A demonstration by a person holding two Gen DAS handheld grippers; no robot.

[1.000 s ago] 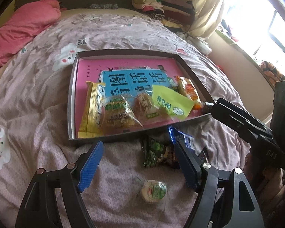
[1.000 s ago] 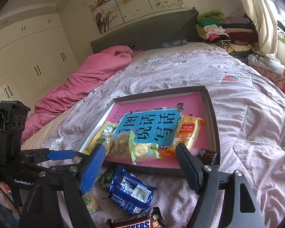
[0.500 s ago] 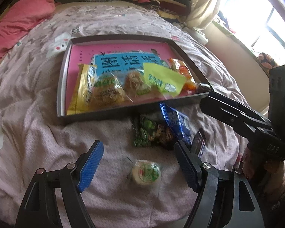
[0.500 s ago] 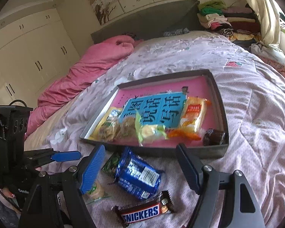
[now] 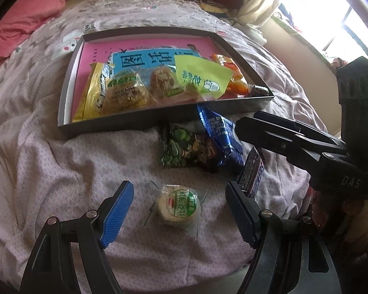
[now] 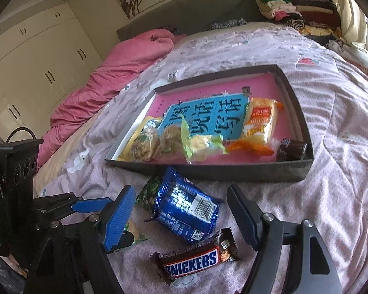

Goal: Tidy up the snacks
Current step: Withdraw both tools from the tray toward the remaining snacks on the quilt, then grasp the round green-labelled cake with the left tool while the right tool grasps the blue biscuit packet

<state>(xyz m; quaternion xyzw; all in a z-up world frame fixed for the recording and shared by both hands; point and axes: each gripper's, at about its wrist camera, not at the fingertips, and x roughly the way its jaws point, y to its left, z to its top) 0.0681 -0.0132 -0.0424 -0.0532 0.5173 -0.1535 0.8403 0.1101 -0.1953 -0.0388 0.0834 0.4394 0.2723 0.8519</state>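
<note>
A dark shallow tray (image 5: pixel 144 120) (image 6: pixel 233 169) with a pink and blue book on its floor lies on the bed and holds several wrapped snacks. In front of it lie a green packet (image 5: pixel 184 147), a blue packet (image 5: pixel 220 132) (image 6: pixel 186 208), a Snickers bar (image 6: pixel 196 257) (image 5: pixel 252 174) and a round wrapped cake (image 5: pixel 177 205). My left gripper (image 5: pixel 177 213) is open, its blue pads either side of the round cake. My right gripper (image 6: pixel 181 210) is open over the blue packet and the Snickers bar, and it also shows as a black arm (image 5: pixel 294 142).
The bed has a crumpled pale pink cover (image 5: pixel 61 171). A pink duvet (image 6: pixel 115 68) lies at the far left. Folded clothes (image 6: pixel 294 12) are stacked at the head of the bed. White wardrobes (image 6: pixel 32 56) stand left, a bright window (image 5: pixel 331 12) right.
Both grippers have drawn back and tilted down toward the loose snacks before the tray. The round cake now lies between my left pads; the Snickers bar has come fully into the right view.
</note>
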